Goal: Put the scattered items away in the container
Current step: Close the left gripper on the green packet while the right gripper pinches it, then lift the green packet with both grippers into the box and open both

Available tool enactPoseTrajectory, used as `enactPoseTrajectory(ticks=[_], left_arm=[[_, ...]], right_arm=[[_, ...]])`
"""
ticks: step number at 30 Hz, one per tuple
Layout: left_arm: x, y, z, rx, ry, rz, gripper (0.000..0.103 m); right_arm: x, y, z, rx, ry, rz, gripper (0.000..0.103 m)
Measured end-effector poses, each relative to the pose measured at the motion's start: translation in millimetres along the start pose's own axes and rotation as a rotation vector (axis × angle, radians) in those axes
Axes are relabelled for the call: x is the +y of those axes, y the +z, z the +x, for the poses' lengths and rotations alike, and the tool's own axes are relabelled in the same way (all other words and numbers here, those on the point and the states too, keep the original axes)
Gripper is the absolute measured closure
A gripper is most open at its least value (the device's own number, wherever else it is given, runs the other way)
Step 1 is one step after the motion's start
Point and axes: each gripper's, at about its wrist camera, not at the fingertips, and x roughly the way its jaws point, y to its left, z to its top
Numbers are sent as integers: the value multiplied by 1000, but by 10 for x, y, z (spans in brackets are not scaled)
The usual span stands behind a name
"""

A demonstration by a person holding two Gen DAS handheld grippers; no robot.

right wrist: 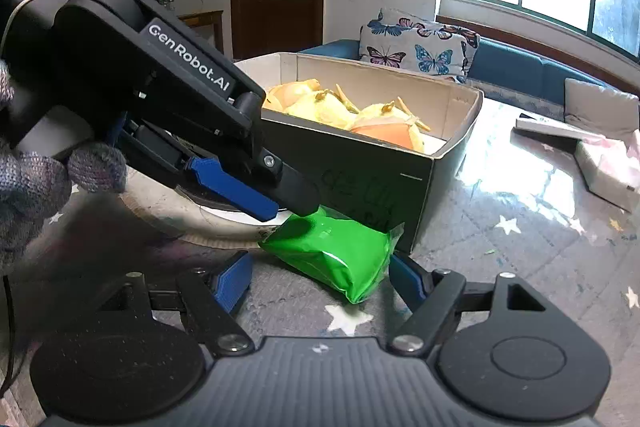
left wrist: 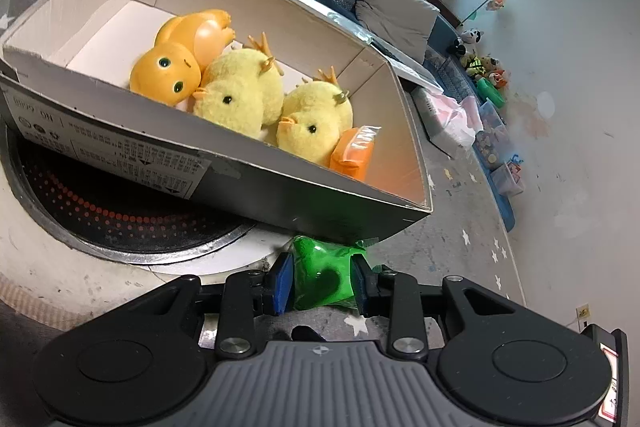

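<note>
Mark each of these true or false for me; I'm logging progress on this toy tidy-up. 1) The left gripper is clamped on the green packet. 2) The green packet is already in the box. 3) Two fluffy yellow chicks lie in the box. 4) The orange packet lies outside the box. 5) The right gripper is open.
1) True: the left gripper is shut on the green packet.
2) False: it is still outside the cardboard box, low by the box's near corner.
3) True: one yellow chick and a second yellow chick lie side by side.
4) False: the orange packet is inside, beside the second chick.
5) True: the right gripper is open, its fingers on either side of the green packet.
</note>
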Motion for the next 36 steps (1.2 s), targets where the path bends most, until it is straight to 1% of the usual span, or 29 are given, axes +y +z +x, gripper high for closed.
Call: enactPoseTrajectory(ticks=[4,6,9,17,24,30,36], left_arm=[[14,3,54,7,3,-9,69],[24,0,76,9,3,-15,69],[22,-13,111,16,-2,-22,69],[16,-25,142,17,-12,-16,70],[24,-82,49,21,-22,-18,68],[-34,-142,-179,-15,-40,0,68],[-163,-73,-455,-92,-59,26,68]], right_arm=[[-6,2,32,5,-4,12,28],[-17,5,44,11,-7,20,33],[-23,7,59,15,-7,25,35],[-15,7,56,16,-8,20,37],[33,1,6,15,-7,8,39],[127,60,-150,-17,-6,-19,39],[213,227,-325,-88,-18,-56,39]])
